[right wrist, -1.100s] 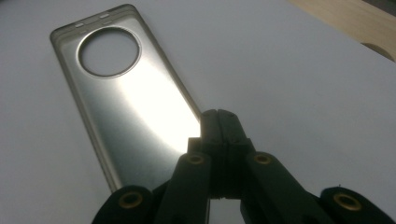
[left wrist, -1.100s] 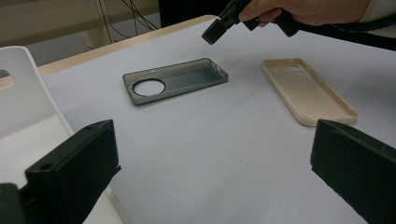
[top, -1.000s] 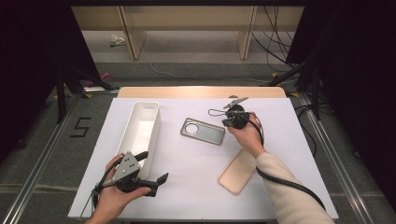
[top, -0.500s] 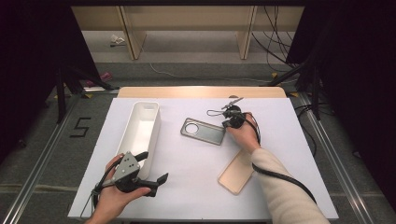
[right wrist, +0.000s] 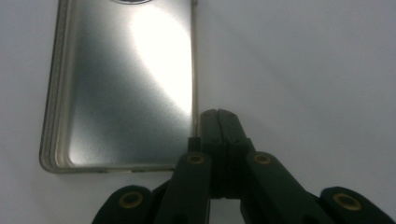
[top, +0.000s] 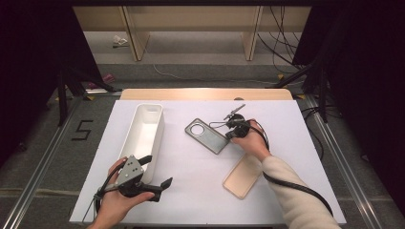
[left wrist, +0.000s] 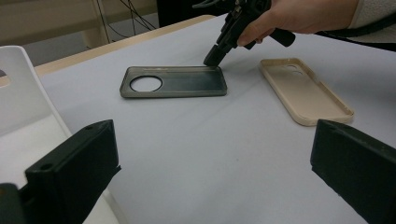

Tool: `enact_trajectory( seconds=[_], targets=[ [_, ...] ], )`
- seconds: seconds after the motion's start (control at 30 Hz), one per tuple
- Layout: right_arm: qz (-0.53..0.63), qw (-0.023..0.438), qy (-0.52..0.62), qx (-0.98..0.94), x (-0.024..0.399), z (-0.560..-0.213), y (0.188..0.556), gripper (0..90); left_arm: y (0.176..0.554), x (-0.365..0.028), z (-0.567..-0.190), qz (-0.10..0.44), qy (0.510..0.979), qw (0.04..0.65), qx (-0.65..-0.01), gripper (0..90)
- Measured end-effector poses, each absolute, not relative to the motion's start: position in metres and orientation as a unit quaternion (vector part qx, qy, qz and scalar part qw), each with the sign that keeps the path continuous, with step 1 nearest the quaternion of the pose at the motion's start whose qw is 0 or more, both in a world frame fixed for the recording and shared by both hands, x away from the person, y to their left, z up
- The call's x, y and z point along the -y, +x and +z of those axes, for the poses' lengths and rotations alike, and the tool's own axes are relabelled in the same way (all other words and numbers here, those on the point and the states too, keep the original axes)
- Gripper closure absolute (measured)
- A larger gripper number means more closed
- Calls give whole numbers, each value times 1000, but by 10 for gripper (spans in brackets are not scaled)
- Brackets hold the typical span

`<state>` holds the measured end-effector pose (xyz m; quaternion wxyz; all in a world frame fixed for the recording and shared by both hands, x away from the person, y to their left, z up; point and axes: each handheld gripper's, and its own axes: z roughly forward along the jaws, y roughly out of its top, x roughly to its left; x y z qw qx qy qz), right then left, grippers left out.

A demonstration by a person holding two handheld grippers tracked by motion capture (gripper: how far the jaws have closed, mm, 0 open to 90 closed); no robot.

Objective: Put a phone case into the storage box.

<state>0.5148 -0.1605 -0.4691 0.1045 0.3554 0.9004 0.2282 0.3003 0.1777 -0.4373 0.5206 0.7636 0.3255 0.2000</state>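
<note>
Right gripper has its jaws pressed fully together, nothing between them. The tips sit on the table just beside the long edge of the grey phone case, at its plain end, away from the round camera cutout. Touching the rim or just off it: can't tell. In the right gripper view the closed tips line up with that edge.

Left gripper is wide open, holding nothing, well apart from both cases. It's held low and level over the near-left part of the table. In the left gripper view its jaws frame bare table, with the grey case ahead and the right gripper at the case's far corner.

Around:
- beige phone case, lying open side up, just behind the right hand, under the forearm's line, not touching the grey case
- white bin, long and narrow, right beside the left gripper, its near end against the left hand

Nothing lies between the right gripper and the grey case. The path from the left gripper to the cases is bare table.

Count: 2 phone cases (1 grey, 1 beige), 1 bin, 2 grippers.
</note>
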Motion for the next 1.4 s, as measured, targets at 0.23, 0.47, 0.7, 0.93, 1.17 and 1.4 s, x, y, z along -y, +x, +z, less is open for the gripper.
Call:
enact_trajectory(
  seconds=[0.23,0.47,0.7,0.93,1.17,1.4],
  targets=[
    [221,75,313,-921,141,-467,489,900,300,-177,-437,200,764,520,-325,5],
    [216,68,300,-927,131,-467,480,900,300,-177,-437,199,764,521,-325,5],
    [218,62,297,-928,128,-466,478,900,300,-177,-437,199,764,521,-325,5],
    [217,60,289,-930,122,-467,475,900,300,-177,-437,199,764,521,-324,5],
    [212,64,281,-934,122,-466,475,879,300,-177,-437,200,765,520,-323,5],
    [185,114,221,-951,120,-454,473,630,301,-177,-438,198,765,520,-323,5]
  ],
)
